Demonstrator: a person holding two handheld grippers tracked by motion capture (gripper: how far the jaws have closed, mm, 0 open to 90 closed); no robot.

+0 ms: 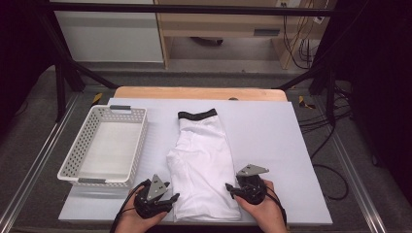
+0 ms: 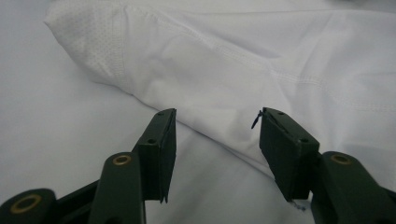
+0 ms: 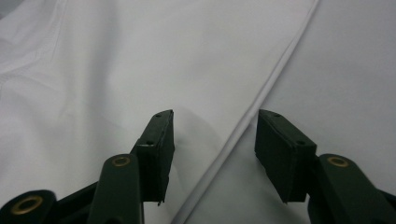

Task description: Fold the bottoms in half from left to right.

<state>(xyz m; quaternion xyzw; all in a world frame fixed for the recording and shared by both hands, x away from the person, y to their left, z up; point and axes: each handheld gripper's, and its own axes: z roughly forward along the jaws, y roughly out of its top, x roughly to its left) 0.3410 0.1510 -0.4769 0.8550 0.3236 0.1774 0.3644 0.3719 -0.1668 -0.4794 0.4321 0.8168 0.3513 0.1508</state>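
White folded shorts [image 1: 201, 160] with a black waistband [image 1: 197, 114] lie flat in the middle of the white table cover [image 1: 272, 141], waistband at the far end. My left gripper [image 1: 174, 197] rests at the near left corner of the shorts, held in a hand. In the left gripper view its jaws [image 2: 215, 123] stand open, and the edge of the shorts [image 2: 243, 56] lies just beyond them. My right gripper [image 1: 229, 187] sits at the near right side. Its jaws [image 3: 215, 123] are open over the right hem of the shorts [image 3: 116, 60], pressing on nothing.
A white perforated basket [image 1: 73, 167] stands empty to the left of the shorts, close to my left gripper. The table's wooden edge [image 1: 199, 92] runs along the far side. Bare white cover stretches right of the shorts.
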